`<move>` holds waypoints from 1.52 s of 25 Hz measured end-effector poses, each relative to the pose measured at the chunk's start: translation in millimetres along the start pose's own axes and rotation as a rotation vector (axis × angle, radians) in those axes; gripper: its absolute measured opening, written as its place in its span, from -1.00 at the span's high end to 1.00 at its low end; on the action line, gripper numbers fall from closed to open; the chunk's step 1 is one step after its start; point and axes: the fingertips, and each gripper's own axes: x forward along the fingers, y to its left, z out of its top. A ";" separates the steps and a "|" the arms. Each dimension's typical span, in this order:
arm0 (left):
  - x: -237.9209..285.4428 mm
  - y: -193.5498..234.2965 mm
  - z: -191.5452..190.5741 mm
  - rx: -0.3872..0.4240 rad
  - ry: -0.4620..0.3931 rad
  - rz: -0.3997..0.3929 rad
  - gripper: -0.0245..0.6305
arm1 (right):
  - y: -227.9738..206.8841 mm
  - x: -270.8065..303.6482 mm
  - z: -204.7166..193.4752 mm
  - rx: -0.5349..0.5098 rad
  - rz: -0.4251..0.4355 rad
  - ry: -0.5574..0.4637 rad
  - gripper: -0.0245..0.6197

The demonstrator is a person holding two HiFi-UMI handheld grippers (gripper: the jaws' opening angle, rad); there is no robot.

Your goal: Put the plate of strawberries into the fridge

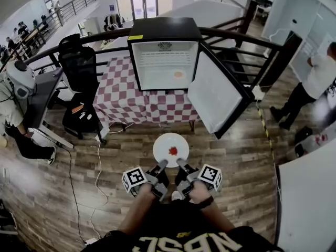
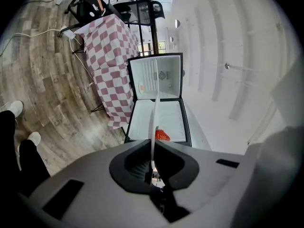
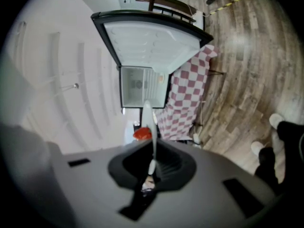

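Observation:
In the head view a white plate (image 1: 169, 142) with a red strawberry (image 1: 174, 151) on it is held over the wooden floor. My left gripper (image 1: 161, 166) is shut on its near-left rim and my right gripper (image 1: 180, 165) on its near-right rim. In the left gripper view the plate (image 2: 155, 120) shows edge-on between the jaws, with the strawberry (image 2: 162, 135) beside it. The right gripper view gives the plate (image 3: 147, 120) and strawberry (image 3: 142, 134) the same way. The small black fridge (image 1: 164, 31) stands ahead on a checkered table (image 1: 118, 96). Its door (image 1: 215, 94) hangs open to the right.
A pale dish (image 1: 179, 74) lies on the fridge shelf. A black office chair (image 1: 79, 67) and a person (image 1: 18, 104) are at the left, another person (image 1: 315, 83) at the right. A cable (image 1: 98, 161) runs over the floor. A white tabletop (image 1: 307, 203) borders the right.

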 end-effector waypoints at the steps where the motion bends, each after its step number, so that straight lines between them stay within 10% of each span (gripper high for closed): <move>1: 2.8 -0.1 -3.6 -0.003 -0.001 -0.001 0.81 | -0.1 -2.9 3.2 -0.018 -0.005 -0.002 0.83; 23: 36.0 20.8 -3.5 -0.029 -0.055 0.015 0.82 | -16.5 8.6 35.7 -0.023 0.042 0.026 0.83; 38: 117.9 -5.4 158.4 -0.017 -0.032 -0.013 0.82 | 39.0 170.3 101.1 -0.104 0.042 -0.018 0.82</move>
